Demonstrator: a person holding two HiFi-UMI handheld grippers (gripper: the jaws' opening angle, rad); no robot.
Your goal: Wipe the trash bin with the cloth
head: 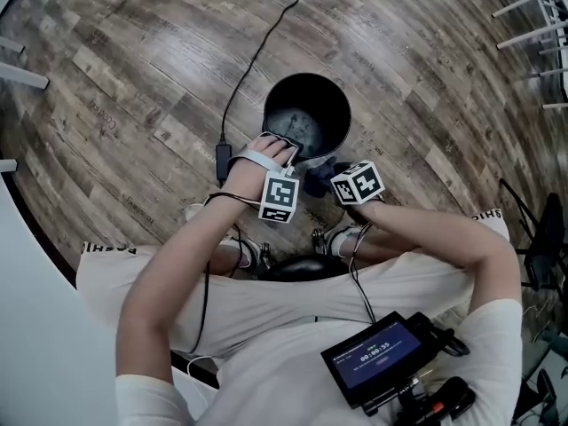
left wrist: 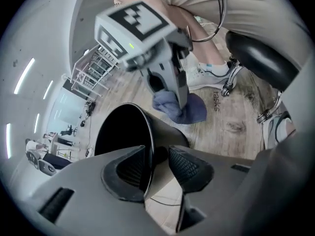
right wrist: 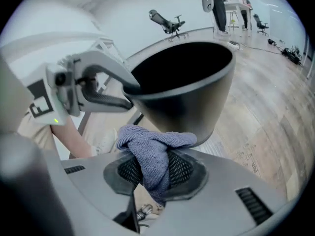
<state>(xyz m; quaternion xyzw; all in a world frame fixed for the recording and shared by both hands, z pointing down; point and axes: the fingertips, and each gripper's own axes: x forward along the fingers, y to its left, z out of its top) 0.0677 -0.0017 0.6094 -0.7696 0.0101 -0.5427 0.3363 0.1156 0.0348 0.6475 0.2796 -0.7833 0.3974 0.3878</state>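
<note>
Right fingers (right wrist: 182, 168) sit nearest, closed tight on the bunched blue cloth (right wrist: 155, 149), which spills above them. Just past it, filling the upper centre of that frame, stands the trash bin (right wrist: 182, 90), dark outer wall facing me, mouth toward the top; whether cloth and wall touch I cannot tell. My left fingers (left wrist: 189, 166) stand parted astride its rim (left wrist: 149, 141), a gap showing beside the right one. I judge the wipe falls to my right fingers, pushing up-frame along the wall.
</note>
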